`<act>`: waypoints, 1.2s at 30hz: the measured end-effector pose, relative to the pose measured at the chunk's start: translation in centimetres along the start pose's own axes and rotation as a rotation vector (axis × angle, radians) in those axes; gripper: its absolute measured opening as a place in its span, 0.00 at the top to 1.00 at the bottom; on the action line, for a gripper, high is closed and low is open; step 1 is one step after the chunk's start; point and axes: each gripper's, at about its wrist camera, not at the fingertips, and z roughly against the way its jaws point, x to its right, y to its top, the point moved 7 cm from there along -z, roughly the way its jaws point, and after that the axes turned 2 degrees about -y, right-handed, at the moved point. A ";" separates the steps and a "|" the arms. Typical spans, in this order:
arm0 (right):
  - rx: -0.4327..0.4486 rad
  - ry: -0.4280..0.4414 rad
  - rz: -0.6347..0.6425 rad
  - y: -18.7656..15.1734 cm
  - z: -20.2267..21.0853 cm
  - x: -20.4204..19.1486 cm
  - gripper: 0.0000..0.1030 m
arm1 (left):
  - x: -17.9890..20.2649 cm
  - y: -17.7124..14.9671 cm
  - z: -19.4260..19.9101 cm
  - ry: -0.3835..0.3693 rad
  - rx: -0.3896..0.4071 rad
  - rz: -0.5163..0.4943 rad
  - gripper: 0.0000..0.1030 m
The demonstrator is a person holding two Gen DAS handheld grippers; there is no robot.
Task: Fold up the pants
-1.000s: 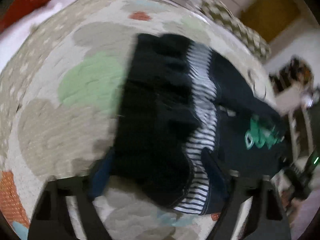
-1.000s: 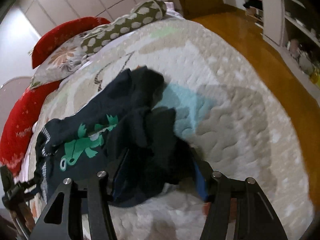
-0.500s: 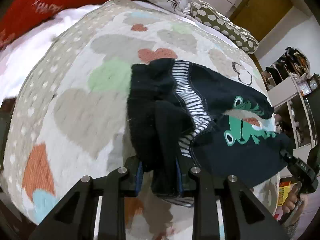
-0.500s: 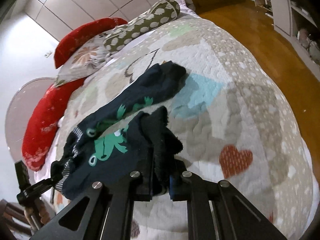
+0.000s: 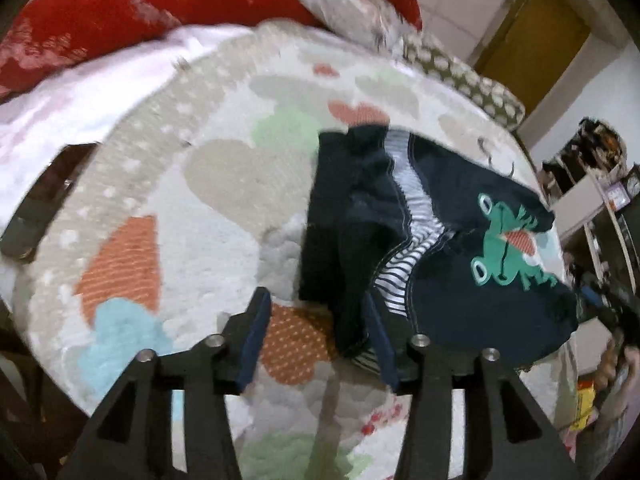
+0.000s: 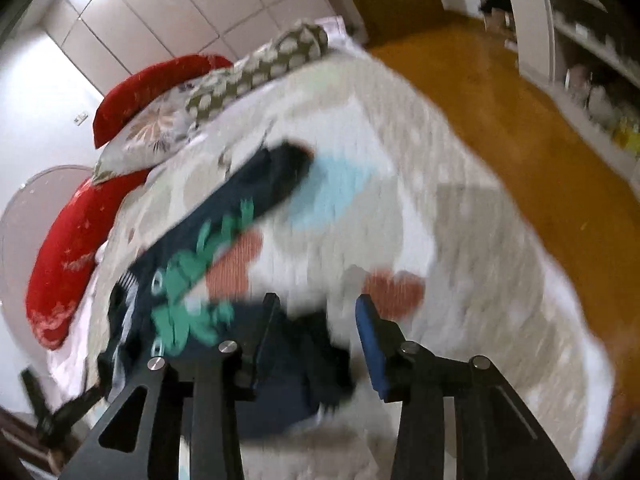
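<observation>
Pants [image 5: 432,248], dark navy with a green frog print and a striped waistband, lie bunched on the bed's quilt [image 5: 224,208], which is patterned with hearts in orange, green, blue and beige. No container shows in either view; the quilt alone carries the garment. In the right wrist view one leg stretches as a long band from the near left up toward the pillows [image 6: 248,80], so its long axis runs diagonally away from the camera, cuff end farthest. In the left wrist view the waistband runs roughly top to bottom through the heap, with the frog panel spread to the right.

The left hand-held gripper [image 5: 316,336] has just been opening; its jaws stand apart, the dark fabric edge hanging against the right finger only. The right hand-held gripper [image 6: 316,340] has likewise just been opening and stands apart, with a fold of the pants between the fingers, unpressed. The right wrist view is blurred.
</observation>
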 end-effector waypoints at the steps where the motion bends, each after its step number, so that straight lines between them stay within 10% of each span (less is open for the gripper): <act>1: 0.004 -0.003 0.007 1.4 -0.6 -0.4 0.59 | -0.1 0.0 0.4 -0.014 0.012 0.008 0.50; 11: -0.108 -0.028 -0.096 9.8 -13.0 -1.8 0.55 | 0.1 -0.9 0.8 -0.051 -0.018 0.034 0.50; 13: -0.130 0.042 -0.118 9.5 -13.2 -2.5 0.90 | 0.2 -0.9 0.6 -0.049 -0.018 0.029 0.50; 23: -0.069 -0.018 -0.107 6.8 -7.3 0.0 0.90 | 2.0 -2.1 0.4 -0.073 -0.040 -0.013 0.50; 28: -0.012 -0.139 -0.094 5.9 -6.1 1.8 0.71 | 2.6 -2.7 1.5 -0.068 -0.026 -0.035 0.44; 36: 0.040 0.219 0.008 -1.0 1.7 -3.8 0.71 | 4.4 -3.5 1.4 -0.042 -0.024 -0.087 0.43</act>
